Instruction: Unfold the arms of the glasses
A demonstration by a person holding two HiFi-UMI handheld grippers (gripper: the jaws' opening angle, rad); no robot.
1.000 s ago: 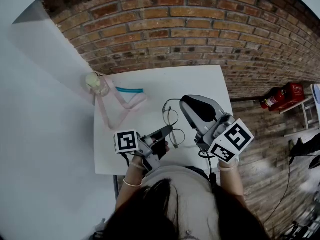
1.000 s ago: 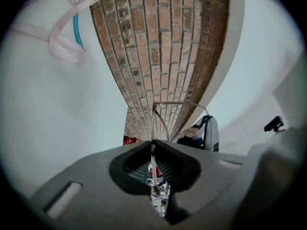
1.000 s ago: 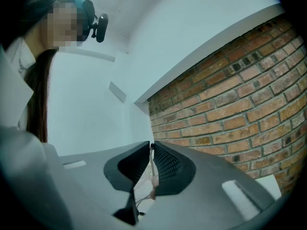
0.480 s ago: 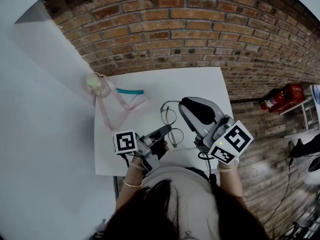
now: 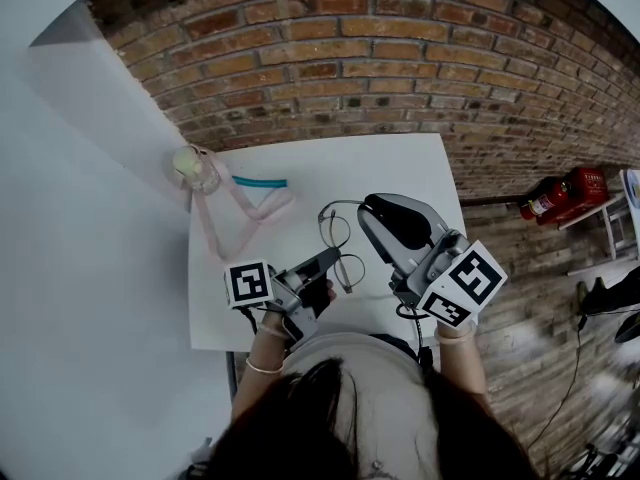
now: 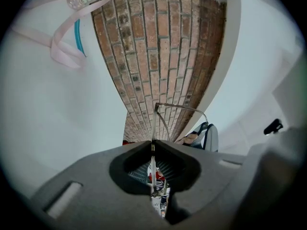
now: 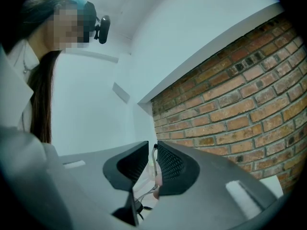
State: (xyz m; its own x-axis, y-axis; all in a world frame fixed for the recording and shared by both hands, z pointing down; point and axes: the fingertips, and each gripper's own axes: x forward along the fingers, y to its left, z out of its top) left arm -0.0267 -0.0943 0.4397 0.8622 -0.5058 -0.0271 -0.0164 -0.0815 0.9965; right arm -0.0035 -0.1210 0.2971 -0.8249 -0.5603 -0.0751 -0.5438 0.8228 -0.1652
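Thin wire-framed glasses (image 5: 340,250) with round lenses hover over the white table (image 5: 400,163), held between both grippers. My left gripper (image 5: 335,258) is shut on the frame by the near lens; in the left gripper view the wire (image 6: 165,113) runs out from the closed jaws (image 6: 153,145). My right gripper (image 5: 368,206) comes in from the right and grips the far arm, whose curved tip (image 5: 330,210) sticks out to the left. In the right gripper view the thin arm (image 7: 154,158) is pinched between the ribbed pads (image 7: 169,164).
A clear small jar (image 5: 193,166) with a pink ribbon (image 5: 235,218) lies at the table's far left, a teal strip (image 5: 260,181) beside it. Brick floor surrounds the table; a red fire extinguisher (image 5: 560,196) lies to the right.
The glasses have shifted slightly left and turned a little, the far lens and arm tip moving left. Both grippers keep their hold and have barely moved.
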